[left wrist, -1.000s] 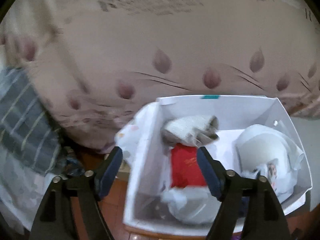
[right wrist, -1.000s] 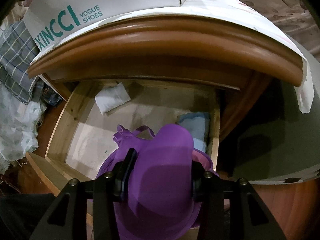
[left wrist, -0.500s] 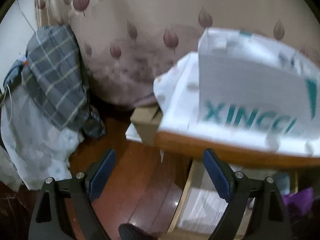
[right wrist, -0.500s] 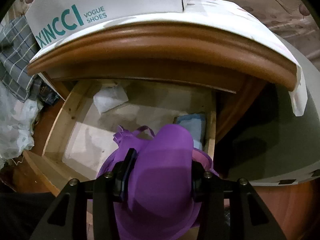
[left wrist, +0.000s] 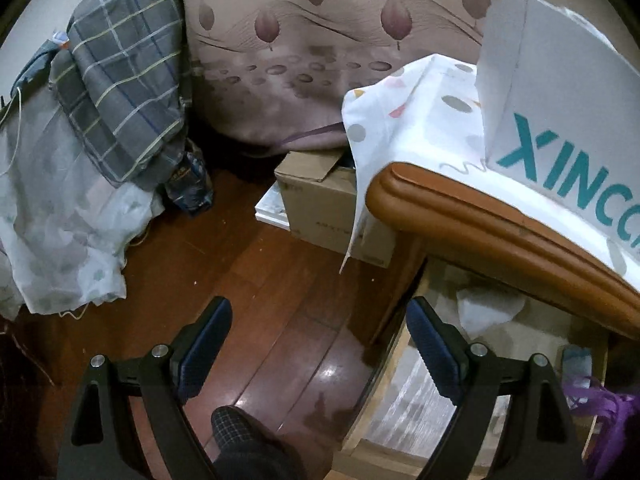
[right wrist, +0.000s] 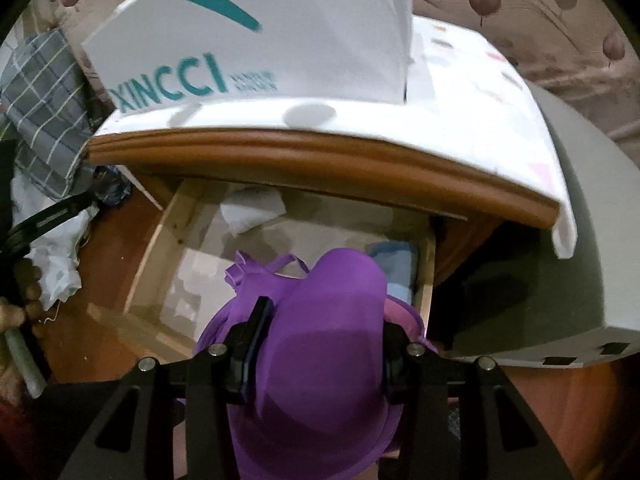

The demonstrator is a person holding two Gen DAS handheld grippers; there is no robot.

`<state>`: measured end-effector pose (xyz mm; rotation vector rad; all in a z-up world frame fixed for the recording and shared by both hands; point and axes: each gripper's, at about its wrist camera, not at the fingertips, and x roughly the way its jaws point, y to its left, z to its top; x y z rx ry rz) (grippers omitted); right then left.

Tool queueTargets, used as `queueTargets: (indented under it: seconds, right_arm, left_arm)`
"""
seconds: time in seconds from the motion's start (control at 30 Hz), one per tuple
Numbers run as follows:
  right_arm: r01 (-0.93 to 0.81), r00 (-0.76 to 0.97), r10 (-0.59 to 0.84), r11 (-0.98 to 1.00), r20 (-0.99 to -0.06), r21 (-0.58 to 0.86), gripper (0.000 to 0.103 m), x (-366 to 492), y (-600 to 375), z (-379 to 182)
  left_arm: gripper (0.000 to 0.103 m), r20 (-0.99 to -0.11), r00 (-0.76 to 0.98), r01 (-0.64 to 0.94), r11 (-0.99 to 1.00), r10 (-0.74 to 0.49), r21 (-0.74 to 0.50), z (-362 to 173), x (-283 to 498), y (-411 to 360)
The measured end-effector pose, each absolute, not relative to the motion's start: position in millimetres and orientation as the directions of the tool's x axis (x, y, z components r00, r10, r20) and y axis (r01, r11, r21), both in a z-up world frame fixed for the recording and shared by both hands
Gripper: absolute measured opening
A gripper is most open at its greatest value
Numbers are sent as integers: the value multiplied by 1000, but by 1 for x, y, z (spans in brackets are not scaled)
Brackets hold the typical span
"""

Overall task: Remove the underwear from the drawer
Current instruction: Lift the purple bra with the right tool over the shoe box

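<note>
Swinging down from the open shoe box it looked into a second ago, the left gripper (left wrist: 316,344) now hangs over the dark wood floor (left wrist: 256,276) with its jaws wide apart and nothing between them, the drawer (left wrist: 390,364) just to its right. That puts the free gripper back beside the drawer, likely ready for the next piece. The right gripper (right wrist: 322,346) stays clamped on the purple bra (right wrist: 320,364), and the drawer (right wrist: 156,256) looks farther below it than a second ago, so the garment appears lifted clear of the drawer and this piece seems nearly out.

The bra is smooth moulded foam, a rounded cup bulging up between the jaws, thin straps trailing ahead of them; it should hold its dome shape but the straps could snag. Ahead of the right gripper, deep in the drawer, a folded white cloth (right wrist: 252,210) lies soft and limp; a pale blue fabric piece (right wrist: 394,262) sits beyond the cup, against the right wall. The drawer is bare pale wood with straight walls. Above it juts the rounded, glossy brown edge of the surface (right wrist: 320,160), draped with a thin dotted white cloth (right wrist: 480,120) and carrying a stiff white cardboard shoe box (right wrist: 256,40)
</note>
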<state>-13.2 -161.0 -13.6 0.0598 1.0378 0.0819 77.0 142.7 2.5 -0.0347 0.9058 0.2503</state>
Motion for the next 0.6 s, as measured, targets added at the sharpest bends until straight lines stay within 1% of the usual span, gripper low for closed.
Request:
queueTargets:
  seconds: [0.13, 0.23, 0.33, 0.47, 0.6]
  right_arm:
    - [-67, 537, 106, 994, -837, 83, 45, -23, -154, 27]
    - [-85, 589, 104, 994, -801, 67, 45, -32, -150, 71]
    - [-109, 650, 113, 993, -752, 55, 45, -38, -146, 119]
    - [-127, 741, 92, 992, -666, -5, 45, -33, -136, 186]
    - [-116, 800, 68, 992, -596, -42, 45, -18, -130, 230]
  left_arm:
    - [89, -778, 598, -227, 972, 192, 66, 8, 75, 147]
    - [89, -774, 602, -232, 970, 196, 65, 10, 74, 150]
    - [89, -779, 597, -232, 971, 189, 58, 10, 75, 152]
    - [90, -776, 599, -228, 971, 194, 67, 11, 76, 154]
    - [90, -772, 606, -218, 974, 190, 68, 13, 77, 155]
